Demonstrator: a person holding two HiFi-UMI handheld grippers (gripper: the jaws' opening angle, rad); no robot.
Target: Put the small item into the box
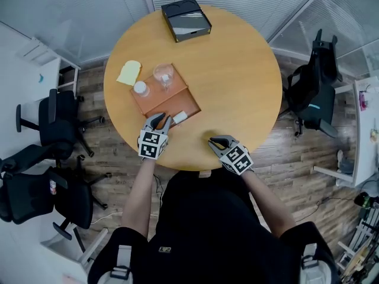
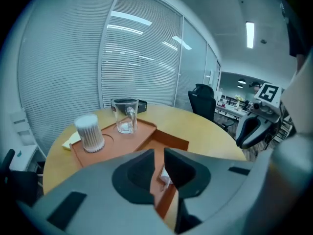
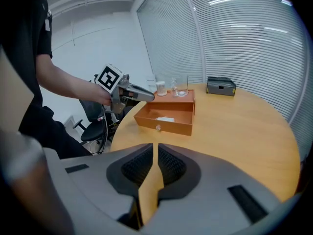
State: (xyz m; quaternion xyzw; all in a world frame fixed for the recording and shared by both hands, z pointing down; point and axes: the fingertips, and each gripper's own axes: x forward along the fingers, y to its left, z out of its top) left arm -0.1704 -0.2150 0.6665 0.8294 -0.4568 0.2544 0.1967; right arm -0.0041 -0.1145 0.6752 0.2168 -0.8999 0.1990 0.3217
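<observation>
Seen from the head view, black office chairs [image 1: 53,123] stand at the left edge of the frame beside a round wooden table [image 1: 243,70]. A yellow pad [image 1: 128,73] lies on the table's upper left. Just to its right, an orange box [image 1: 155,103] carries a jar of cotton swabs [image 1: 141,88] and a glass mug [image 1: 164,74] side by side on its top.

Below the jar, the person's left gripper [image 1: 161,120] hovers over the lower left corner of the box's open drawer [image 1: 190,106]. Its jaws are drawn close with only a slim gap, and they grip nothing. The small white item [image 1: 179,116] lies inside the drawer, just right of the gripper tips and free of them. In the left gripper view the item [image 2: 165,176] shows through the gap on the drawer floor beyond the jaws.

A black case [image 1: 186,19] sits at the table's top edge, well apart from the box.

Lower right of the drawer, the right gripper [image 1: 214,142] rests at the near table edge. Its jaws are pressed almost together and empty, and bare wood shows in the right gripper view. More chairs [image 1: 314,93] stand at the right of the frame.
</observation>
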